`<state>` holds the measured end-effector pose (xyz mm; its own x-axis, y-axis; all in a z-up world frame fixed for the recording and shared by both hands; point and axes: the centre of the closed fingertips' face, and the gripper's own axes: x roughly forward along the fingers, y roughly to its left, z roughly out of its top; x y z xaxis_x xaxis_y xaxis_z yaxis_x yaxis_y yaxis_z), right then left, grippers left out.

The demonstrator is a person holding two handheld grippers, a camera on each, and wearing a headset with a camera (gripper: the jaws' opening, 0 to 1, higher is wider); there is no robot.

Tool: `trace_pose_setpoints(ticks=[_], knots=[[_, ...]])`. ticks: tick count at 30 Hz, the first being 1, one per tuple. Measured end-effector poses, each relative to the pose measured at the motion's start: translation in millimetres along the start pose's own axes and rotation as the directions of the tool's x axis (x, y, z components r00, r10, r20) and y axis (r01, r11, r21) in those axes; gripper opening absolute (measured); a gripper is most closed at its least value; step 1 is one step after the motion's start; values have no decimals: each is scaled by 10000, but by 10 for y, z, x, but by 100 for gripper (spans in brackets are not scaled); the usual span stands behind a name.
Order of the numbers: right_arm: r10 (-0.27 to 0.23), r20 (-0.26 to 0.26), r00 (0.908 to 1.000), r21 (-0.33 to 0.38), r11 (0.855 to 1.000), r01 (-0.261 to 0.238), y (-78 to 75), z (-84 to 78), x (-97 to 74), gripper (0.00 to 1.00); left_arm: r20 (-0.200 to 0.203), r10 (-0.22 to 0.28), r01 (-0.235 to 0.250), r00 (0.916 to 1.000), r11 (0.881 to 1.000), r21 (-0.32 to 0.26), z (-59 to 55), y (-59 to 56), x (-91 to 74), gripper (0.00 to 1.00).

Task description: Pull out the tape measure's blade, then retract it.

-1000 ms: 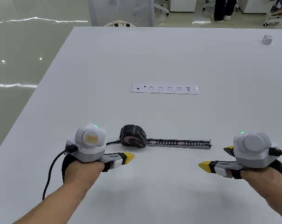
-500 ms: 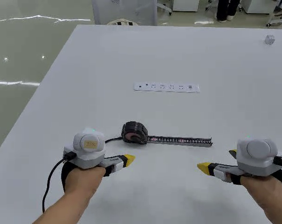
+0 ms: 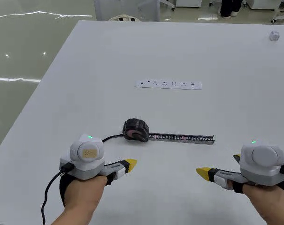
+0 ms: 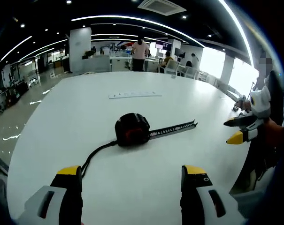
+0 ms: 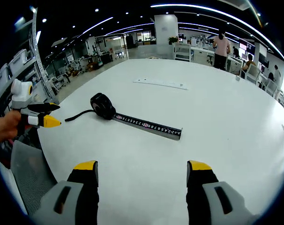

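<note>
tape measure point(image 3: 135, 130) on the table point(image 3: 85, 70) about mid-way, blade point(image 3: 181, 138) lying flat out to its right; power strip point(image 3: 168, 84) behind it, well apart; left gripper point(image 3: 127, 165) in front-left of the case, right gripper point(image 3: 219, 165) in front-right near the blade's end, neither touching it

The left gripper point(image 4: 131, 171) and right gripper point(image 5: 142, 165) are pale grey, with black jaws tipped in yellow. The left one has a tan label point(image 3: 89, 153) on top and a black cable point(image 3: 50, 187). Ahead of the left gripper, the tape's case point(image 3: 135, 130) is black with a reddish face and a black strap point(image 3: 112, 138). Its blade point(image 3: 181, 138), running toward the right gripper's side, is dark with fine pale ticks and numerals. The table point(image 3: 179, 47) is plain white. The power strip point(image 3: 168, 84) beyond both grippers is white with dark sockets.
</note>
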<state>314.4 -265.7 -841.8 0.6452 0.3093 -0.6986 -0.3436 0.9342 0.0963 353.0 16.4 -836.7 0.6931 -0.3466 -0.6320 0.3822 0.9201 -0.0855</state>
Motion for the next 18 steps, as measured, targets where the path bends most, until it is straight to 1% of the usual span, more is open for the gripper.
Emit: trace_pose_setpoints(ticks=[2,4,6,11,13,14,16,17,18], knots=[[5,-16,10000,27,10000,-5,18,-10,-17,79,-38,155,-155,9999,9999,-42,-18,16,-28,85],[8,-27,10000,70,10000,-8,39,-16,-34,80,-41,168,-169,9998,9998,-108,-22,14,-46,85],[-56,-84,9999,82,10000,56,54,-35,-54,80,-53,293,-294,9996,9994,-156,-33,27,-76,85],[-161,-164,9997,319,9994,167,108,-73,-110,83,-62,289,-291,9996,9990,-329,-30,-2,-142,86],[-170,-266,9995,357,9992,179,134,-95,-126,83,-117,349,-354,9993,9985,-407,-36,-2,-162,88],[-256,-314,9992,434,9987,269,125,-106,-133,83,-126,349,-354,9993,9983,-470,-36,-5,-171,88],[-277,-319,9991,576,9979,295,143,-109,-163,84,-177,423,-432,9989,9975,-562,-36,-12,-204,89],[-310,-339,9989,612,9976,331,155,-113,-183,84,-264,473,-488,9985,9971,-580,-44,-18,-227,89],[-321,-352,9989,603,9976,342,169,-115,-196,84,-249,456,-470,9987,9970,-618,-40,-30,-242,90]])
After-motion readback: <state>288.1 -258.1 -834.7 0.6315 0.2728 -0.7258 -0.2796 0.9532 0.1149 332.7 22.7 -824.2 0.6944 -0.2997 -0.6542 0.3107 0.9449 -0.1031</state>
